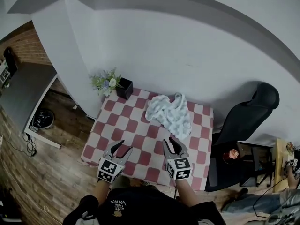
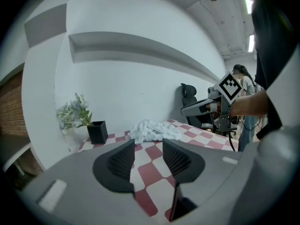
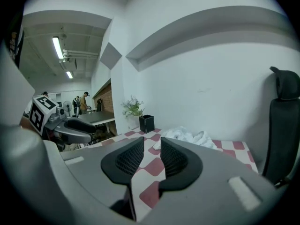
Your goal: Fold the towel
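Note:
A crumpled white towel (image 1: 169, 112) lies on the far half of the red-and-white checked table (image 1: 136, 139). Both grippers hover over the near half of the table, apart from the towel. My left gripper (image 1: 122, 146) is open with only the checked cloth visible between its pads. My right gripper (image 1: 173, 142) is also open, its gap narrower, with nothing in it. In the left gripper view the towel (image 2: 152, 130) lies beyond the gripper (image 2: 147, 150), and the right gripper (image 2: 206, 106) shows at the right. In the right gripper view the towel (image 3: 190, 136) lies past the gripper (image 3: 152, 150).
A black pot with a pale flower bunch (image 1: 123, 88) stands at the table's far left corner, also seen as pot (image 2: 97, 131) and pot (image 3: 146, 123). A black office chair (image 1: 248, 116) stands right of the table. A white wall runs behind.

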`<action>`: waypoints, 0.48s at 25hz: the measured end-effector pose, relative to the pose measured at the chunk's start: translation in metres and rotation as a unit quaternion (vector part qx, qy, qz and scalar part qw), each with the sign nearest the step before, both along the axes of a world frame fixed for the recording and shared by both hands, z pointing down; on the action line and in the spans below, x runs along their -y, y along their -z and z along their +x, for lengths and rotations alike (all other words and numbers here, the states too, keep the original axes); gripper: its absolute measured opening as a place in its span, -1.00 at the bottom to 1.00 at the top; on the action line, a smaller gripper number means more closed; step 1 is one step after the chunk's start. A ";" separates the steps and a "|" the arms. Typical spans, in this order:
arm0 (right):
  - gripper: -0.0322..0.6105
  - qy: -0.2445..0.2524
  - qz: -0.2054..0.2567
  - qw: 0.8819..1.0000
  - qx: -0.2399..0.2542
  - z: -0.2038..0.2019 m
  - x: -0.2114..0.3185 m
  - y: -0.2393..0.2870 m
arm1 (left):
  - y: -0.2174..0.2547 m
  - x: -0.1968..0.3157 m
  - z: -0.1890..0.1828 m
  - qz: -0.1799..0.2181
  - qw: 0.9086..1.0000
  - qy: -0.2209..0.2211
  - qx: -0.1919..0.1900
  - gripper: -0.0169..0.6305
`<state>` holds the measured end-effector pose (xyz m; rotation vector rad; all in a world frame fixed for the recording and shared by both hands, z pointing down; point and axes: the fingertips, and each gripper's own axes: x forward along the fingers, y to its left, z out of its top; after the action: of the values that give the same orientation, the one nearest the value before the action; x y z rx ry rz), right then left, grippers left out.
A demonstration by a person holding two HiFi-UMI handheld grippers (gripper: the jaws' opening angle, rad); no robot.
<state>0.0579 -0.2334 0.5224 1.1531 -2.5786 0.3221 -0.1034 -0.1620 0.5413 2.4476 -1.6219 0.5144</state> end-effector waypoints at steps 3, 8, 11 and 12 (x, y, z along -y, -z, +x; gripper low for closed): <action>-0.59 0.004 0.012 1.000 -0.027 -0.011 0.012 -0.009 | -0.005 0.013 -0.006 -0.008 1.000 -0.002 -0.003 -0.45; -0.59 0.003 0.044 0.995 -0.085 -0.040 0.032 -0.025 | -0.018 0.028 -0.022 -0.024 0.999 -0.028 -0.012 -0.45; -0.59 0.015 0.073 0.983 -0.171 -0.053 0.044 -0.048 | -0.022 0.040 -0.030 -0.029 0.998 -0.053 -0.013 -0.45; -0.59 0.020 0.081 0.975 -0.204 -0.057 0.051 -0.057 | -0.025 0.045 -0.033 -0.032 0.998 -0.061 -0.015 -0.45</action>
<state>0.0006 -0.2839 0.5792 1.0851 -2.2892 -0.1287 -0.1367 -0.2067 0.5663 2.5051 -1.4288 0.5350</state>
